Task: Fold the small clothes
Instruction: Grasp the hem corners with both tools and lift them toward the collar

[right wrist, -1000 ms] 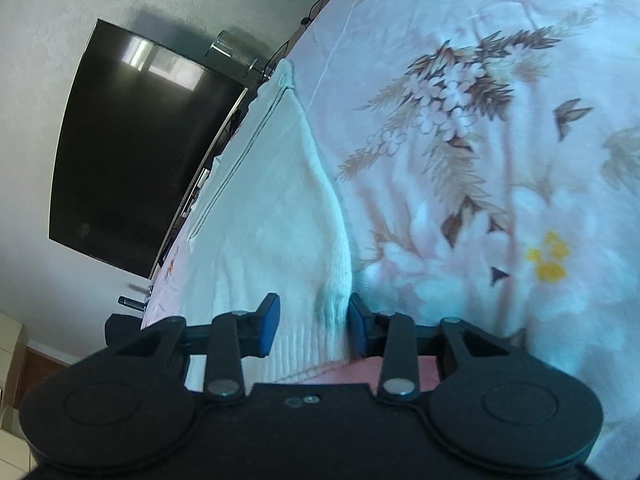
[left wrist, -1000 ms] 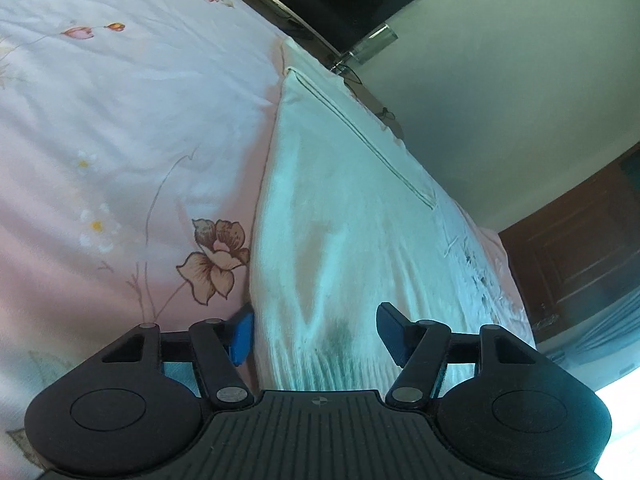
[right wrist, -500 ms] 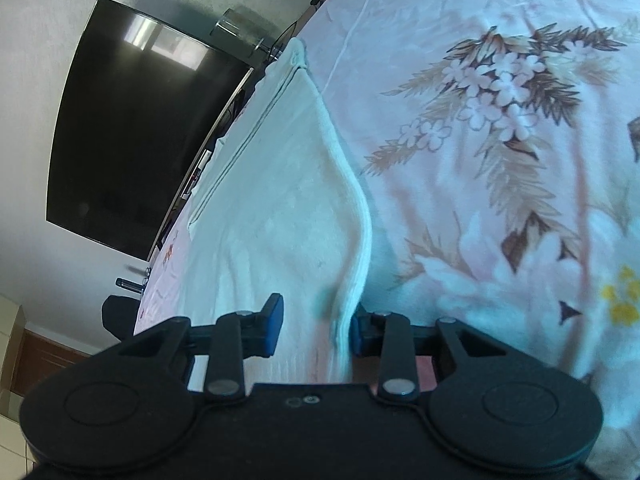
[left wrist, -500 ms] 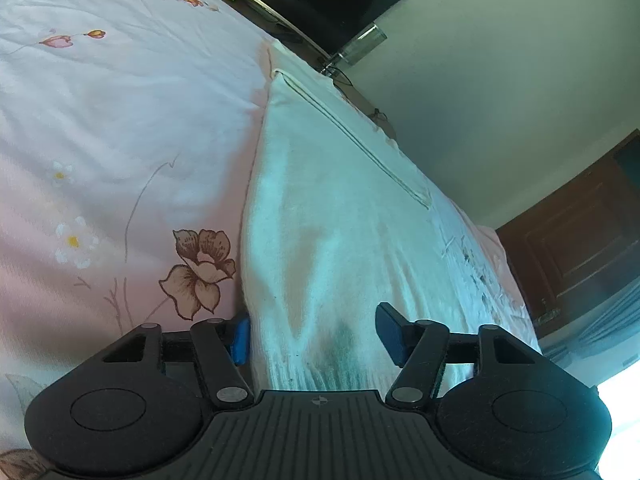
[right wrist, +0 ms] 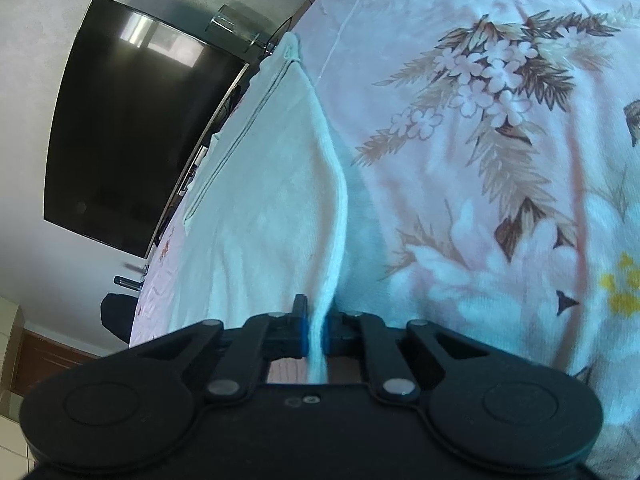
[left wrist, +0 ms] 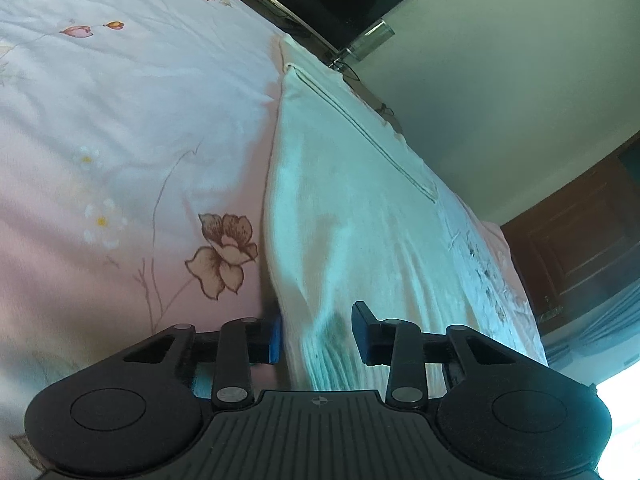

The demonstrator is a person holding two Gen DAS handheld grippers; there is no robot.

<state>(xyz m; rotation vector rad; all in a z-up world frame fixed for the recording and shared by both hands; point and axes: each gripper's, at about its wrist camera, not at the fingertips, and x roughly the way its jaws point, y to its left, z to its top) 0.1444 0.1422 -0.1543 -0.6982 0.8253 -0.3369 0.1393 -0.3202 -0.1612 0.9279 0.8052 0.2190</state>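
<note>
A white knit garment (left wrist: pixel 352 208) lies spread on a pink floral bedsheet (left wrist: pixel 120 152). My left gripper (left wrist: pixel 318 336) is open, its fingers either side of the garment's ribbed hem, the left finger (left wrist: pixel 274 338) partly under the cloth edge. In the right wrist view the same garment (right wrist: pixel 264 208) runs away from me, and my right gripper (right wrist: pixel 315 330) is shut on its right edge, which is pinched into a raised fold between the pads.
A dark TV screen (right wrist: pixel 132 128) hangs on the wall beyond the bed's far edge, with a glass shelf (right wrist: pixel 236 24) beside it. A dark wooden cabinet (left wrist: pixel 580 248) stands at the right. The floral sheet (right wrist: pixel 500 160) stretches wide to the right.
My right gripper has closed from open onto the garment's right edge, lifting it into a fold. My left gripper has narrowed somewhat around the hem.
</note>
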